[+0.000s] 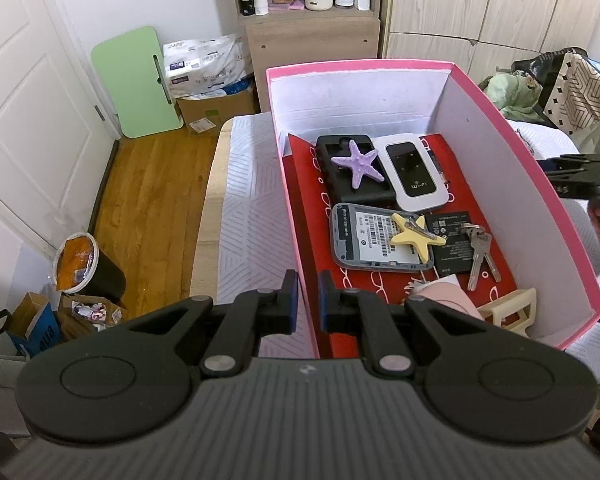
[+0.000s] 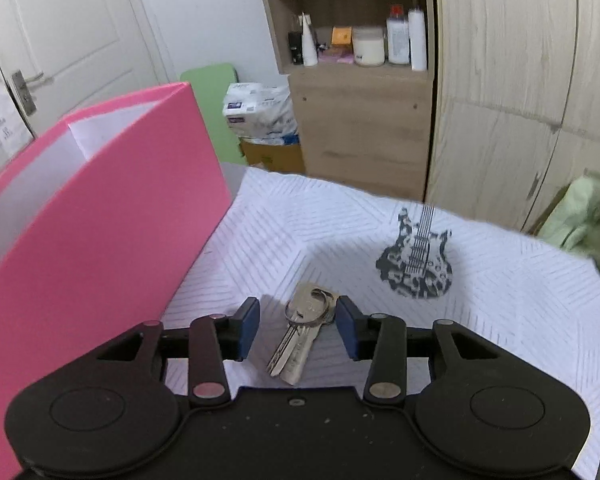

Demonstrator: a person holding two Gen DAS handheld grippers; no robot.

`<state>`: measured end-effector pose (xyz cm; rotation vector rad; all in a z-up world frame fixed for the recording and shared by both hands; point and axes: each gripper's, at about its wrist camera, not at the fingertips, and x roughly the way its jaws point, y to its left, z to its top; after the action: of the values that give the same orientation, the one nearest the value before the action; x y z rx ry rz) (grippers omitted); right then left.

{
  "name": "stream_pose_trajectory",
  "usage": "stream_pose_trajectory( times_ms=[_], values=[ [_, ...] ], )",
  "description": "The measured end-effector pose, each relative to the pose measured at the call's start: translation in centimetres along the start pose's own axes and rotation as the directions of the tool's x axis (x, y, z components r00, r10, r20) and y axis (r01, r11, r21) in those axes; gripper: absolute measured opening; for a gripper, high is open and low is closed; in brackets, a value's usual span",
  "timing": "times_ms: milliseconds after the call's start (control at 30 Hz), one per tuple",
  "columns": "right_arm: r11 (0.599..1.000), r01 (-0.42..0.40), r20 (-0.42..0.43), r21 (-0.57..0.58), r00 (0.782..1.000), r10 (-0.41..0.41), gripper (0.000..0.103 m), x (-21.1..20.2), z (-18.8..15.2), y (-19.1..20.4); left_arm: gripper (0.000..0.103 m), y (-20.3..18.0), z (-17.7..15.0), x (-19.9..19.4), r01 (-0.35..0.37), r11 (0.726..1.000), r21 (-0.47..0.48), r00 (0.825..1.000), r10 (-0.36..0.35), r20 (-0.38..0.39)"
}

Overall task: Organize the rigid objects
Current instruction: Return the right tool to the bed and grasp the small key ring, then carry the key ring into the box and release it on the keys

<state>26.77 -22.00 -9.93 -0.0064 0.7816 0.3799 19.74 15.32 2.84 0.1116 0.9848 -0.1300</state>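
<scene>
Metal keys on a ring lie flat on the white tabletop beside the pink box, between the right gripper's parted jaws. Stiff, light and slippery, they seem best pinched across the stacked heads. The left gripper's jaws clamp the box wall.

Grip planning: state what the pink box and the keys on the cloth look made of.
Pink box: likely cardboard, matte pink outside, white inside; thin, flat, straight-edged walls.
Keys: metal, silvery and slightly shiny, with cut blades, on a split ring.
</scene>
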Motion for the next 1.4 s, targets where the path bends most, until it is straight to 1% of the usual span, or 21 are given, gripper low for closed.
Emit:
stream_pose_trajectory(
  times_ms=[33, 67, 100, 167, 300, 367, 500, 567, 600, 633, 700, 900, 1033, 1133, 1233, 1333, 1400],
  values=[
    [1.0, 0.012, 0.0, -0.022, 1.0, -0.012, 0.047, 0.1, 0.1, 0.3, 0.01, 0.1, 0.0, 0.0, 0.002, 1.0, -0.005, 1.0, -0.002, 0.001],
    [0.999, 0.03, 0.003, -0.037, 1.0, -0.03, 0.042, 0.1, 0.1, 0.6, 0.01, 0.1, 0.0, 0.0, 0.002, 1.0, -0.006, 1.0, -0.002, 0.002],
    [0.998, 0.052, 0.007, -0.036, 0.999, -0.051, 0.029, 0.1, 0.2, 0.6, 0.01, 0.1, -0.1, 0.0, 0.001, 1.0, -0.008, 1.0, -0.001, 0.002],
    [0.999, 0.035, 0.007, -0.007, 0.999, -0.035, 0.029, -0.1, 0.3, 0.0, 0.01, 0.1, -0.1, 0.0, 0.002, 1.0, -0.008, 1.0, -0.002, 0.001],
    [0.993, -0.064, 0.035, 0.098, 0.997, 0.061, 0.028, -1.4, 0.1, -1.4, 0.01, 0.1, -0.1, -0.1, 0.005, 1.0, -0.01, 1.0, -0.005, 0.002],
    [0.986, -0.104, 0.051, 0.129, 0.994, 0.098, 0.028, -1.9, 0.1, -1.7, 0.01, 0.1, -0.1, -0.2, 0.005, 1.0, -0.011, 1.0, -0.005, 0.003],
    [0.978, -0.152, 0.09, 0.144, 0.986, 0.14, 0.028, -3.7, 0.2, -1.4, 0.01, 0.1, -0.3, -0.2, 0.007, 1.0, -0.019, 1.0, -0.007, 0.006],
    [0.978, -0.162, 0.112, 0.135, 0.983, 0.147, 0.028, -4.8, 0.4, -1.0, 0.01, 0.1, -0.4, -0.2, 0.006, 1.0, -0.02, 1.0, -0.006, 0.006],
    [0.978, -0.169, 0.122, 0.123, 0.981, 0.154, 0.003, -5.4, 0.5, -0.6, 0.01, 0.0, -0.4, -0.2, 0.003, 1.0, -0.017, 1.0, -0.003, 0.006],
    [0.976, -0.182, 0.128, 0.117, 0.978, 0.167, 0.006, -6.0, 0.7, -0.3, 0.01, 0.0, -0.4, -0.3, 0.002, 1.0, -0.015, 1.0, -0.002, 0.007],
    [0.975, -0.198, 0.149, 0.1, 0.972, 0.182, 0.006, -7.2, 1.1, 0.1, 0.01, 0.0, -0.4, -0.3, 0.001, 1.0, -0.013, 1.0, -0.001, 0.008],
    [0.978, -0.202, 0.197, 0.051, 0.962, 0.189, 0.005, -9.6, 2.0, 1.6, 0.01, 0.0, -0.5, -0.4, 0.01, 1.0, -0.018, 1.0, -0.009, 0.011],
    [0.971, -0.238, 0.226, 0.017, 0.947, 0.228, 0.005, -11.1, 3.0, 2.8, 0.01, 0.1, -0.4, -0.4, 0.013, 1.0, -0.02, 1.0, -0.013, 0.013],
    [0.963, -0.27, 0.255, -0.024, 0.929, 0.267, 0.005, -12.7, 4.2, 4.0, 0.01, 0.1, -0.4, -0.5, 0.014, 1.0, -0.017, 1.0, -0.013, 0.012],
    [0.943, -0.327, 0.27, -0.059, 0.904, 0.331, 0.005, -14.2, 5.2, 5.2, 0.011, -0.1, -0.4, -0.5, 0.008, 1.0, -0.003, 1.0, -0.008, 0.01],
    [0.924, -0.369, 0.268, -0.098, 0.884, 0.382, 0.005, -14.9, 5.7, 6.8, 0.011, -0.2, -0.3, -0.5, 0.008, 1.0, 0.003, 1.0, -0.008, 0.01],
    [0.909, -0.401, 0.247, -0.117, 0.874, 0.417, 0.005, -14.6, 5.9, 7.8, 0.011, -0.2, -0.3, -0.5, 0.01, 1.0, -0.001, 1.0, -0.01, 0.012]
  ],
)
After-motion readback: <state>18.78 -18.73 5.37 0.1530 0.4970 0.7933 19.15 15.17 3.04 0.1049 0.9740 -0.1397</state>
